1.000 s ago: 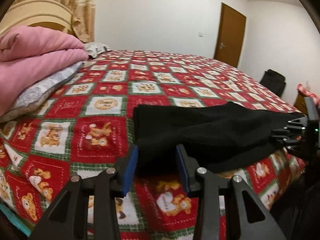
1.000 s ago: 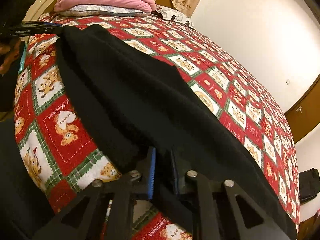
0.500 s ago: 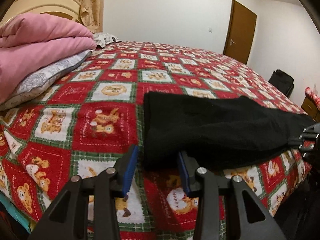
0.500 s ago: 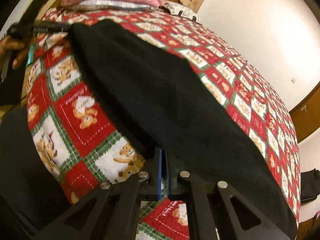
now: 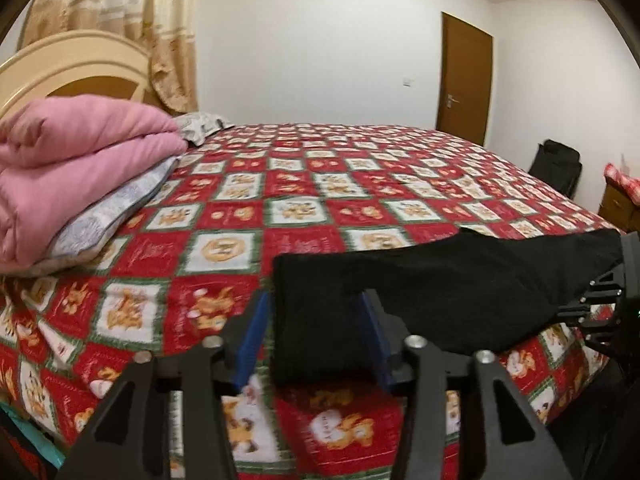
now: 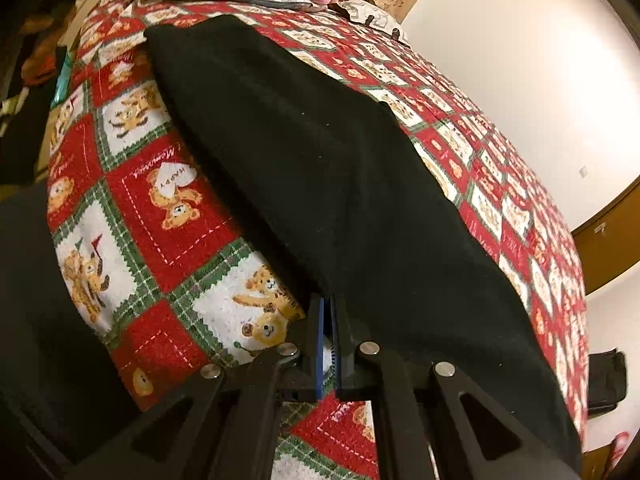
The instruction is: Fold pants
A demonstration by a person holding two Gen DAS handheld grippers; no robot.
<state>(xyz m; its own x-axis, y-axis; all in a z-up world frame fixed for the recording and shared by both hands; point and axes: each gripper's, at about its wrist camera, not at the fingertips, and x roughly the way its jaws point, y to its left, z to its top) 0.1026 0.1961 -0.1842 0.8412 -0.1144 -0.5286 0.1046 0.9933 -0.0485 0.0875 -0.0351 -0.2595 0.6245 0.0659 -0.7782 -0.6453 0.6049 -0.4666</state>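
Bedroom; red bear-print patchwork bedspread (image 5: 248, 208). Black fleece pants (image 5: 420, 292) lie along its near edge. Left claw (image 5: 316, 344) just opened, straddling the cuff end; right claw (image 6: 328, 344) pinches the near edge. Risk: one-sided pull skews the fabric.

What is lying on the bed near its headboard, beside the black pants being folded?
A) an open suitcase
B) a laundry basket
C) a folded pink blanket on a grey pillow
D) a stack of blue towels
C: the pink blanket rests on the grey pillow, apart from the black pants.
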